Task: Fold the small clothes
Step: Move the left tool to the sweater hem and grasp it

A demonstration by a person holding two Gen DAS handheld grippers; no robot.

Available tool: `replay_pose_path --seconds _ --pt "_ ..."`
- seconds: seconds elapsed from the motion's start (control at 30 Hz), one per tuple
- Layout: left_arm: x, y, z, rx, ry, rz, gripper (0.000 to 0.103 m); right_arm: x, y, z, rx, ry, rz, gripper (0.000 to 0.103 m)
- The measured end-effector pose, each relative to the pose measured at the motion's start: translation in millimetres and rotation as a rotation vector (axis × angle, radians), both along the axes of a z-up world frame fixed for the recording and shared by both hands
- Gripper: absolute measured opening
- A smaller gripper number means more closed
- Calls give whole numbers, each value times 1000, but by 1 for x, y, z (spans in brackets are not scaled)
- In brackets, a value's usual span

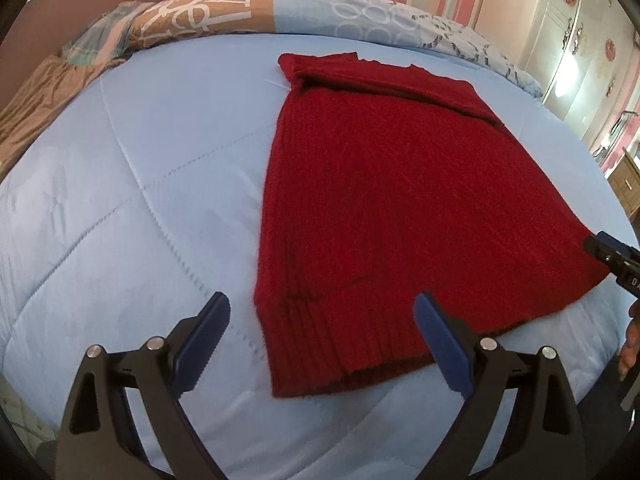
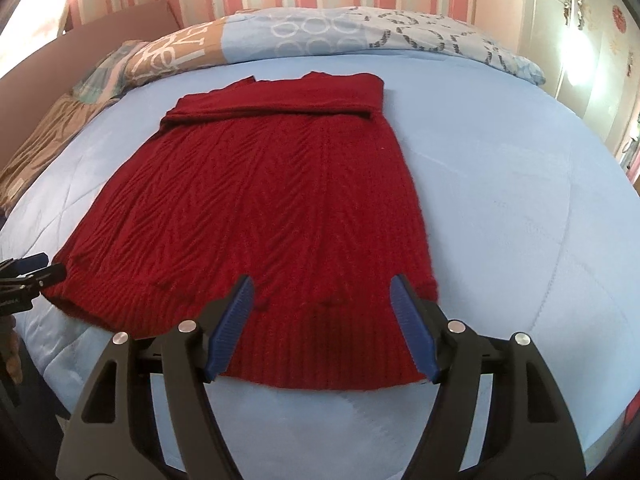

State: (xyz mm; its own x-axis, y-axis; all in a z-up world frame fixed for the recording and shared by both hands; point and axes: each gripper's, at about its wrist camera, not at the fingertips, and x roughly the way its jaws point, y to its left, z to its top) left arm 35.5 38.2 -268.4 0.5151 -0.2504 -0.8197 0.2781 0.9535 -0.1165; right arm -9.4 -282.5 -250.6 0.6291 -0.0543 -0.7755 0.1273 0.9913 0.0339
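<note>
- Red knit sweater (image 1: pixel 384 208): lies flat on the light blue quilted bedspread (image 1: pixel 140 200), sleeves folded across the far end, ribbed hem nearest the cameras.
- Left hand-held gripper (image 1: pixel 322 340): fingers spread wide, empty, over the hem's left corner.
- Right hand-held gripper (image 2: pixel 322 326): fingers spread wide, empty, over the hem's right part.
- Patterned pillows (image 2: pixel 320 36): along the bedspread's far edge.

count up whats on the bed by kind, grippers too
red knit sweater: 1
patterned pillows at the head of the bed: 2, one tan and white, one blue and white
grippers: 2, left gripper and right gripper, both open
total: 5
</note>
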Motion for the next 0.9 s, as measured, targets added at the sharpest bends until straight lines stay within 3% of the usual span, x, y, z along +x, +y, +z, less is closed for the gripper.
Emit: replay_pose_path --seconds 0.23,0.37,0.43,0.47,0.57,0.7,0.9 --pt "-1 3 -14 -30 70 5 94 3 9 3 -11 -13 26 70" --pt "4 6 -22 -90 123 39 92 3 8 4 -33 -9 25 70" --pt "6 4 -25 -90 149 35 75 3 6 4 -36 -8 22 70" --pt "6 1 -26 -73 152 25 57 3 5 3 -36 -7 17 70" --pt "1 -8 -22 -62 145 -25 34 2 1 2 -27 -4 5 70" --pt "-1 -10 -18 -55 136 -35 20 0 1 2 -39 2 6 70" --pt "-2 -14 -14 -22 118 -63 17 -9 -8 5 -74 8 -22 75"
